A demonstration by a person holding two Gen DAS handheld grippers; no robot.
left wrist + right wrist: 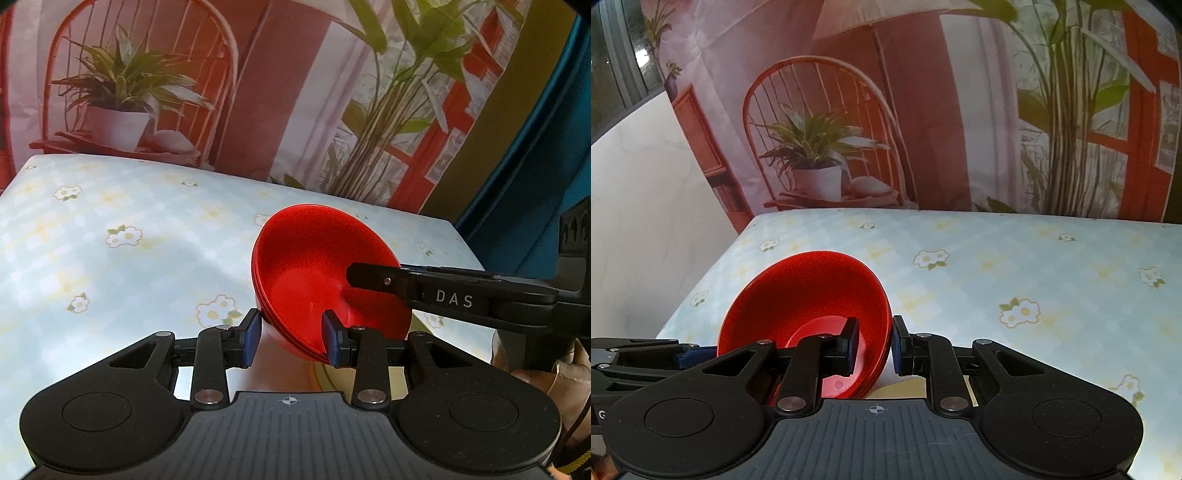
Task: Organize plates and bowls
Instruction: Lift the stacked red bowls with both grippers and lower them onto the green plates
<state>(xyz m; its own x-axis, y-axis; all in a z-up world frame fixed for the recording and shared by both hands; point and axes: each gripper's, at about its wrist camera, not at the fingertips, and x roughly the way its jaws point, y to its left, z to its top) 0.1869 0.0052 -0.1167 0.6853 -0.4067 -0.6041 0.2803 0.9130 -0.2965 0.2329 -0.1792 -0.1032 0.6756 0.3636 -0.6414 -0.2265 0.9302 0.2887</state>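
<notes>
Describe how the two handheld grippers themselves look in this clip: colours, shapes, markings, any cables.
Both are matte black. The left gripper has round-lobed linkage arms with silver pivot pins, blue textured finger pads, a ribbed grey base plate and a small crosshair mark. The right gripper matches; from the left wrist view its side reads "DAS" in white. A yellow-and-black cable runs at that view's lower right corner.

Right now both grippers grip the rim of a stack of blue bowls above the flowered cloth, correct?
Not quite: the bowls are red, as both wrist views show. The left gripper and right gripper do each grip the rim above the flowered cloth.
</notes>
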